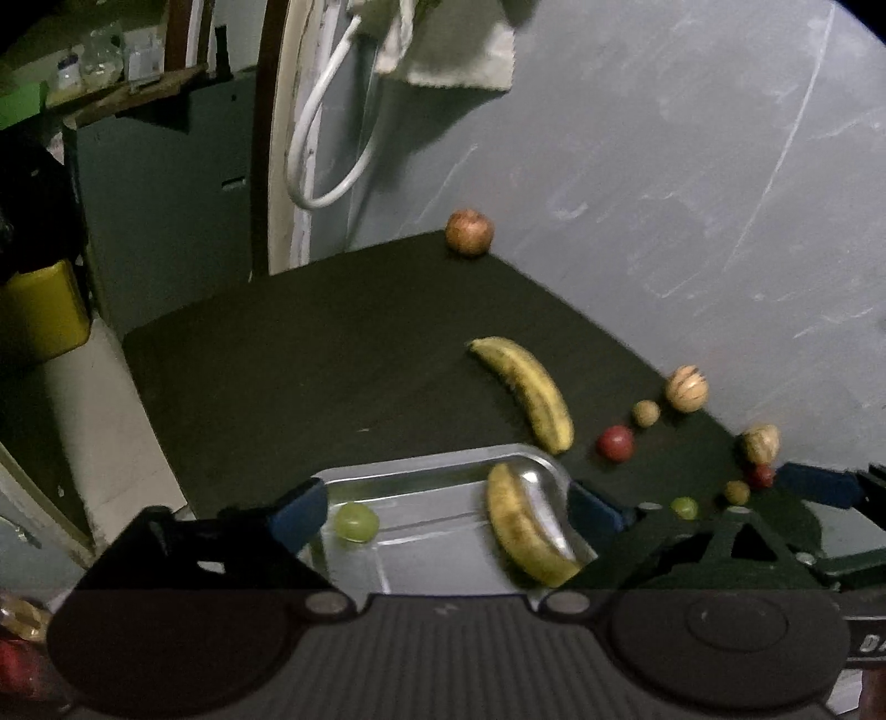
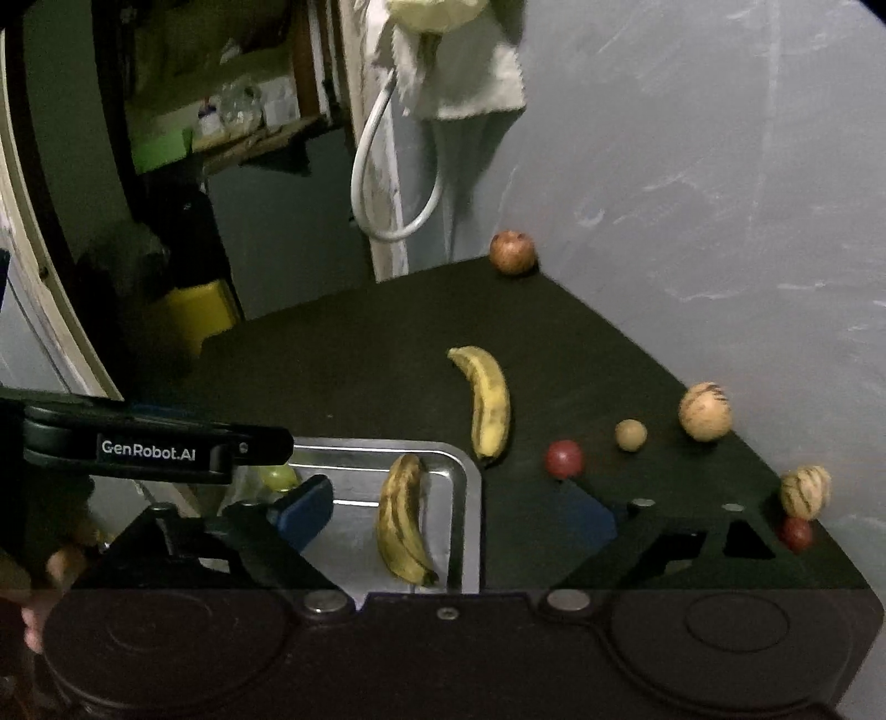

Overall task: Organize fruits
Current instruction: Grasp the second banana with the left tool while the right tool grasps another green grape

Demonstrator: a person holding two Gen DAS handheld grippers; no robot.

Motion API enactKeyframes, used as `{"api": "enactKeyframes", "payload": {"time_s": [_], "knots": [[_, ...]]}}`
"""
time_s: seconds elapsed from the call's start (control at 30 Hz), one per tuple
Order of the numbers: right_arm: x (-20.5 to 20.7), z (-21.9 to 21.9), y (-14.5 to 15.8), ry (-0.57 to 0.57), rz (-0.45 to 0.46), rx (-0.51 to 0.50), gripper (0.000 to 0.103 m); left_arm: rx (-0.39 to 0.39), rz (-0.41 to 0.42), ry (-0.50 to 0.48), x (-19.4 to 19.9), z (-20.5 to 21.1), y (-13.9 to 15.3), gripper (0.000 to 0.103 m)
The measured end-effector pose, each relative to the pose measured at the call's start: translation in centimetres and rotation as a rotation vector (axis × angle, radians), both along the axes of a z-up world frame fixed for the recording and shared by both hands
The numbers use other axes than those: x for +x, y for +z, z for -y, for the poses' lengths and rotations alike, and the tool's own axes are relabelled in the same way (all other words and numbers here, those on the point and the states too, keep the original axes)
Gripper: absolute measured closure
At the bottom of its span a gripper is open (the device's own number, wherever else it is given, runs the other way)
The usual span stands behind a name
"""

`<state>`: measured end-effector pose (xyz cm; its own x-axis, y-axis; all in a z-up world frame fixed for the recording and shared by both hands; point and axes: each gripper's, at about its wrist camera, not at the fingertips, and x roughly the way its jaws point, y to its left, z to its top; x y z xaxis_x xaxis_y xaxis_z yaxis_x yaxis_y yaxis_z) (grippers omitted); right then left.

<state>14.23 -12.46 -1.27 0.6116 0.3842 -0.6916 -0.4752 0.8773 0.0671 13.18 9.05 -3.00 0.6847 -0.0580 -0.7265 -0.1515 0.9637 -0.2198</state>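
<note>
White looped cable (image 1: pixel 326 138) hanging by a pale cloth (image 1: pixel 459 50), yellow container (image 1: pixel 41 313) (left, dim), cluttered shelf (image 2: pixel 243 122), scuffed grey wall (image 1: pixel 692 166)

I am looking at a tray (image 1: pixel 421 471) of bare polished metal, its rim throwing back glare and a bent reflection of the banana (image 1: pixel 526 531) lying in it, whose skin is showing matt and brown-freckled. The tabletop (image 1: pixel 310 365) is reading as dark, matt and even. The wall (image 1: pixel 692 194) behind is showing grey paint, scuffed and streaked. A nubby pale cloth (image 1: pixel 459 50) is hanging beside a smooth white hose (image 1: pixel 326 144). My gripper bodies are looking like matt black plastic.
</note>
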Motion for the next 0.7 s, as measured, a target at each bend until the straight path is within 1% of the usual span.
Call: {"api": "enactKeyframes", "payload": {"time_s": [0.03, 0.13, 0.23, 0.3, 0.37, 0.43, 0.5, 0.6, 0.7], "knots": [[-0.4, 0.6, 0.4, -0.006, 0.004, 0.01, 0.005, -0.006, 0.009, 0.001, -0.3, 0.3, 0.3, 0.004], [-1.9, 2.8, 1.2, -0.028, 0.01, 0.029, 0.001, -0.06, 0.049, 0.007, -1.6, 0.9, 1.1, 0.002], [-3.3, 4.5, 1.7, -0.044, 0.02, 0.014, 0.001, -0.109, 0.1, 0.037, -3.1, 1.3, 1.5, 0.001], [-4.2, 5.8, 1.7, -0.073, 0.013, 0.001, 0.001, -0.141, 0.104, 0.046, -3.8, 1.6, 1.7, 0.001], [-4.8, 7.2, 1.6, -0.104, -0.004, 0.02, 0.001, -0.162, 0.1, 0.028, -4.4, 2.2, 2.1, 0.001], [-5.6, 8.9, 1.6, -0.116, -0.026, 0.089, 0.001, -0.126, 0.079, 0.009, -4.8, 3.2, 2.5, 0.001], [-6.3, 10.3, 1.8, -0.16, -0.031, 0.136, 0.001, -0.063, 0.085, -0.003, -5.3, 4.4, 3.1, 0.001], [-6.9, 12.2, 1.9, -0.189, -0.05, 0.213, 0.001, 0.009, 0.099, -0.021, -6.1, 6.2, 3.9, 0.001], [-7.3, 13.7, 1.9, -0.191, -0.09, 0.314, 0.001, 0.027, 0.118, -0.041, -6.7, 7.4, 4.6, 0.001]]}}
